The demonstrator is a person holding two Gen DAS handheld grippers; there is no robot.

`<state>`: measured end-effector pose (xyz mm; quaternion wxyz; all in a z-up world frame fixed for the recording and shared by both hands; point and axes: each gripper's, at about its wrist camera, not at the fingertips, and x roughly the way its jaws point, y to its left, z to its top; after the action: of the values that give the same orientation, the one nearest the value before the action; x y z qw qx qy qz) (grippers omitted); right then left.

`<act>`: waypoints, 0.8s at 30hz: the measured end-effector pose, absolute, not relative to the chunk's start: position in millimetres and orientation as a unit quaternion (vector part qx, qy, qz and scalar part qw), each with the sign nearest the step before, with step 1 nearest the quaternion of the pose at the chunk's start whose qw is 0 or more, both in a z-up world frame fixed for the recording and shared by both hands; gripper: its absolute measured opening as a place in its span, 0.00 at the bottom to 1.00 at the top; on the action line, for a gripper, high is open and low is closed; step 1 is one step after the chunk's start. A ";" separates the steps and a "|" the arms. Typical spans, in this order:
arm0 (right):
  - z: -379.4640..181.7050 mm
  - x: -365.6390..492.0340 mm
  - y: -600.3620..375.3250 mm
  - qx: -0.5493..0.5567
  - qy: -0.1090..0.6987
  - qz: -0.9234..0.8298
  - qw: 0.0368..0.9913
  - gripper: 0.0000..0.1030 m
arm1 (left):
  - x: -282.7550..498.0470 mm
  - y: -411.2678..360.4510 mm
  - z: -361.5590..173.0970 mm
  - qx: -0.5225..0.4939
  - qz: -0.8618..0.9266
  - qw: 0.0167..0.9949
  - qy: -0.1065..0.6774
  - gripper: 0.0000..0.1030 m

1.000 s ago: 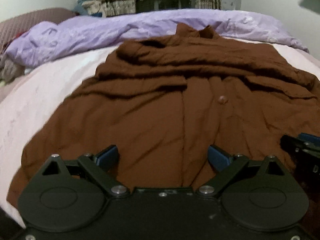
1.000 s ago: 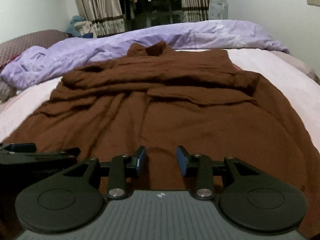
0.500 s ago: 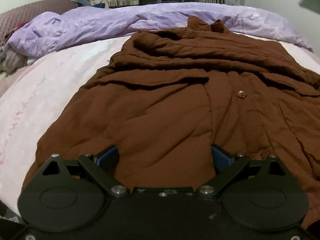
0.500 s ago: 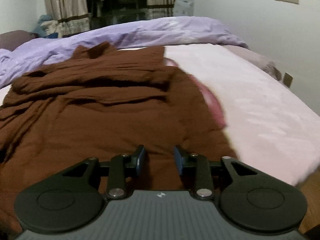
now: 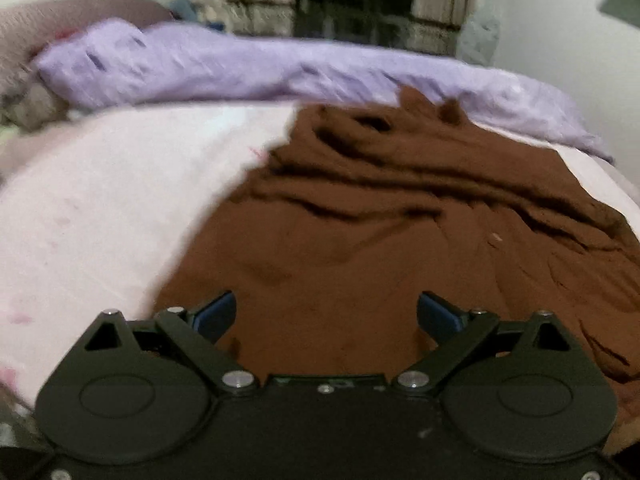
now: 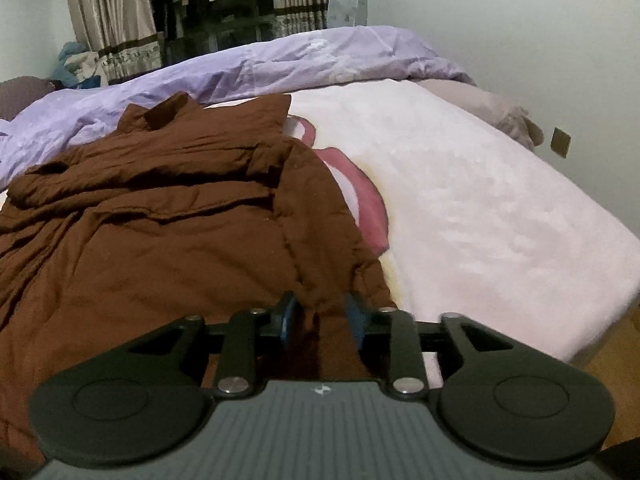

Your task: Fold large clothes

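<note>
A large brown coat (image 5: 380,240) lies spread and wrinkled on the pale pink bed, collar toward the far side. My left gripper (image 5: 326,312) is open wide, low over the coat's near hem by its left edge; the view is blurred. In the right wrist view the coat (image 6: 160,216) fills the left half. My right gripper (image 6: 320,312) has its jaws part closed with a fold of the coat's near right edge between the fingers (image 6: 286,312).
A purple duvet (image 6: 280,64) is bunched along the far side of the bed. The pink bedsheet (image 6: 480,200) is bare to the right of the coat, with the bed edge and wooden floor (image 6: 616,368) beyond. Curtains (image 6: 108,16) hang behind.
Both grippers have swung outward: the left toward the coat's left edge, the right toward its right edge. The right gripper's fingers now have a fold of coat between them.
</note>
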<state>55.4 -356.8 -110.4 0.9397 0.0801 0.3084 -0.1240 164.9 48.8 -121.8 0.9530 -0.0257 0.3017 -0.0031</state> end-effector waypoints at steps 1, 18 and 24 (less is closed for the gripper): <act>-109.0 55.5 -355.6 0.074 0.310 -0.138 0.938 0.51 | 162.9 52.7 -118.8 -0.021 0.019 0.955 0.295 0.97; -102.0 47.2 -350.6 0.075 0.289 -0.139 0.944 0.10 | 178.8 64.5 -157.1 0.036 0.103 0.941 0.321 0.28; -84.8 32.3 -361.9 0.090 0.235 -0.184 0.950 0.06 | 153.9 63.0 -120.0 0.008 0.085 0.955 0.283 0.21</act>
<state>32.3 -361.9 -84.8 0.9502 0.0899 0.2348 -0.1840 153.9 63.0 -120.0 0.9554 0.0084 0.2828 0.0851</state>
